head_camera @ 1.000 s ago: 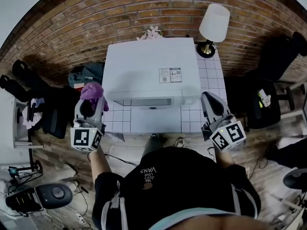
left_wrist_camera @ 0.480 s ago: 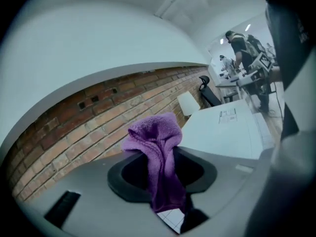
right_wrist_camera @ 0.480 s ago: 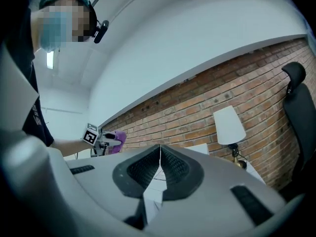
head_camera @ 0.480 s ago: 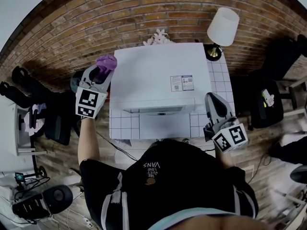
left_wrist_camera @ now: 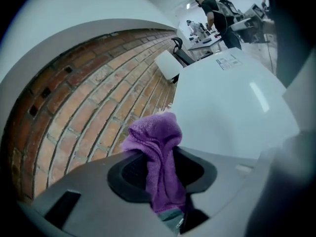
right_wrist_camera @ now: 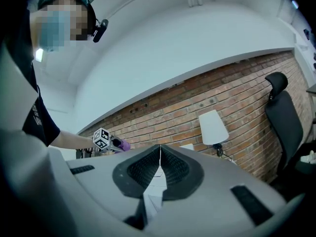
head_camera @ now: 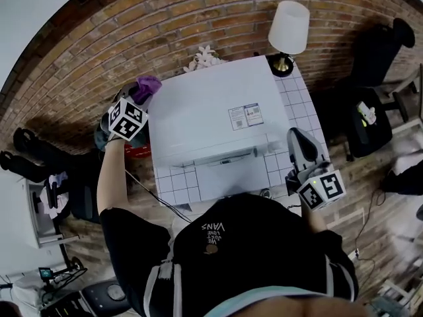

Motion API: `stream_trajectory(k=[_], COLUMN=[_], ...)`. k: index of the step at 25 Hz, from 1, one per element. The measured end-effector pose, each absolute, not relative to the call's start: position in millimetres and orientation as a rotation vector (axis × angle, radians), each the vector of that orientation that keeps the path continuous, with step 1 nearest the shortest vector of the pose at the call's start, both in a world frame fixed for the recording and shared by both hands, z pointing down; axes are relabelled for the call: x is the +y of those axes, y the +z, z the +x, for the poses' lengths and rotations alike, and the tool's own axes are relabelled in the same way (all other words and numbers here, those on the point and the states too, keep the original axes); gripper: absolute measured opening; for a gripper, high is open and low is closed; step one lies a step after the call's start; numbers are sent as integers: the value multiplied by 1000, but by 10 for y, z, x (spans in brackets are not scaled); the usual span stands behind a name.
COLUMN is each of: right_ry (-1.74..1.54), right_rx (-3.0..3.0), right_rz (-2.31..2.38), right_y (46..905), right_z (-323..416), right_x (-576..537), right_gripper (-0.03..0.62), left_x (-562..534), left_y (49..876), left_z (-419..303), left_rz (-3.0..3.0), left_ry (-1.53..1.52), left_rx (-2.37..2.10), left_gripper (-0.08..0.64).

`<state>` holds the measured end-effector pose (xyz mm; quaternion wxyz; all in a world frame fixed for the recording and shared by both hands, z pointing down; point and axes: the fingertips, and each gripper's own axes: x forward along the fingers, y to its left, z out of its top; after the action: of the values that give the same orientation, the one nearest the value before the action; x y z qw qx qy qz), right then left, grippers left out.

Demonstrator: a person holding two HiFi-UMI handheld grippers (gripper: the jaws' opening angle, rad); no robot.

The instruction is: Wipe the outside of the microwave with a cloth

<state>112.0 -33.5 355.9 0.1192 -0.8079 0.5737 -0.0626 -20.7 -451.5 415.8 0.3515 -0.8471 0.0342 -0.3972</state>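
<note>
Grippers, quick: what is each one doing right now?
Left gripper: closed on the purple cloth.
Right gripper: closed, holding nothing.

Left tongs (left_wrist_camera: 163, 181) clamped on purple cloth (left_wrist_camera: 157, 154); white microwave (left_wrist_camera: 232, 107) just beside; brick wall (left_wrist_camera: 89, 107) behind.

1. The microwave (head_camera: 211, 114) is plain white, and a small pale label (head_camera: 245, 116) with dark print sits on its top.
2. The cloth (left_wrist_camera: 157, 152) is purple.
3. The left gripper (left_wrist_camera: 160, 169) and right gripper (right_wrist_camera: 159, 154) are grey with black textured pads. Each carries a white cube (head_camera: 127, 119) with black square markers.
4. The desk (head_camera: 294, 101) is white tile crossed by a dark grid of lines.
5. The wall (head_camera: 132, 18) is red-brown brick with pale mortar.
6. The lamp (head_camera: 289, 26) has a white shade and a brass-coloured base.
</note>
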Motion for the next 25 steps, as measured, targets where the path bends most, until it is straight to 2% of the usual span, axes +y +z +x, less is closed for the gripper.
stream_trajectory(k=[8, 25], right_ry=[-194, -212], right_rx=[1590, 1487], right_rz=[-2393, -2424], right_y=[3611, 3655], right_z=[1218, 1596], right_x=[-89, 615], right_gripper=[3, 5], left_x=[-4363, -3106], left_y=[4391, 4377], left_z=[205, 1578], left_rz=[-2092, -2021], left_ry=[-1135, -1065], left_rx=[-62, -299], left_gripper=[141, 141])
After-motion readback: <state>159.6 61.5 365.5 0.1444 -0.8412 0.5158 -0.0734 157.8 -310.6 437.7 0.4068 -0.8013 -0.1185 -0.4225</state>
